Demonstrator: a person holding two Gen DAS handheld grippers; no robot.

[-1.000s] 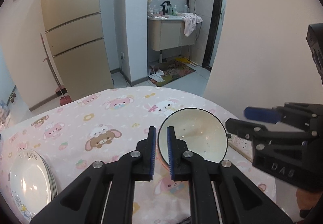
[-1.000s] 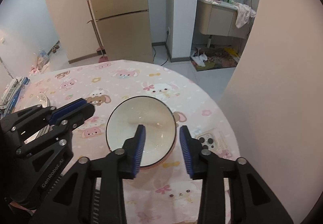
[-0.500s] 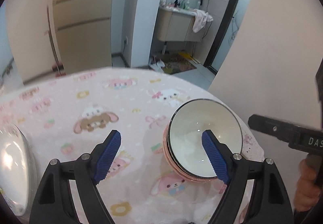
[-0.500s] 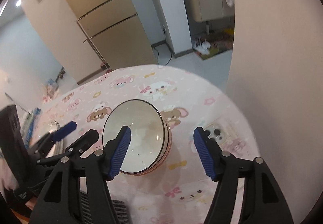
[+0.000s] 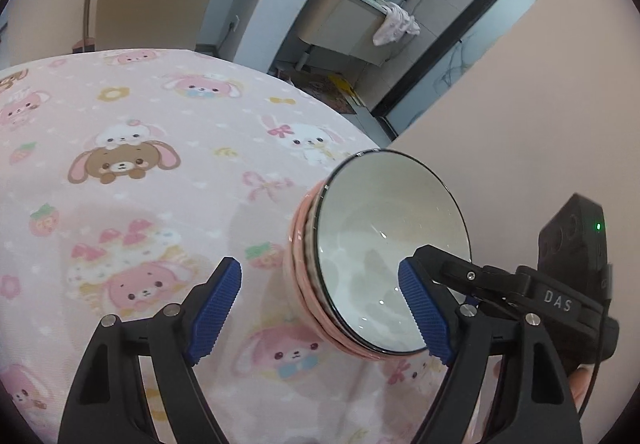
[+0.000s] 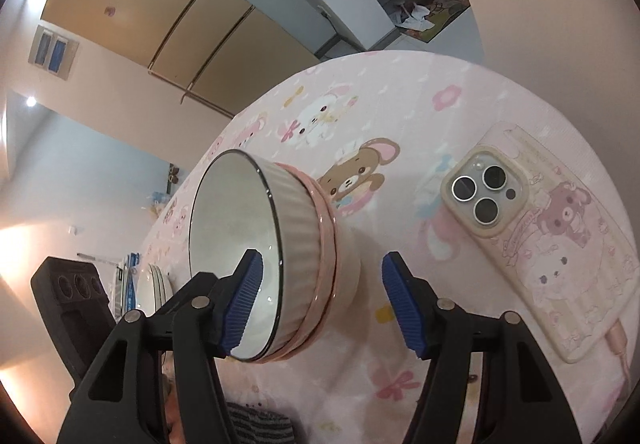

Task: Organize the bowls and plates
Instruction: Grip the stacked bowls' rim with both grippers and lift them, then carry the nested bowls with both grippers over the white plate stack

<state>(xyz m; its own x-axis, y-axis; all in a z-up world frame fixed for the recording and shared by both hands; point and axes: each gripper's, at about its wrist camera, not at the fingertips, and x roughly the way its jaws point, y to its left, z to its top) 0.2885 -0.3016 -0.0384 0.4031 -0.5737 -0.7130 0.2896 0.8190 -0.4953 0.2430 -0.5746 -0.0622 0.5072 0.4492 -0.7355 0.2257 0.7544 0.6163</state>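
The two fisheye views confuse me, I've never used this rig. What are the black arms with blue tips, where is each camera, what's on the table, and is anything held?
Each camera rides on a hand-held gripper and looks forward along its own fingers. The black arms with blue pads are those jaws. The left gripper and the right gripper both stand open; nothing is held. Between them sits a stack of bowls, white on pink, on the pink cartoon tablecloth. The left view shows the right gripper at its right edge. The right view also shows a phone lying camera side up, and plates further left.

"DAS" – white letters, on the right gripper body
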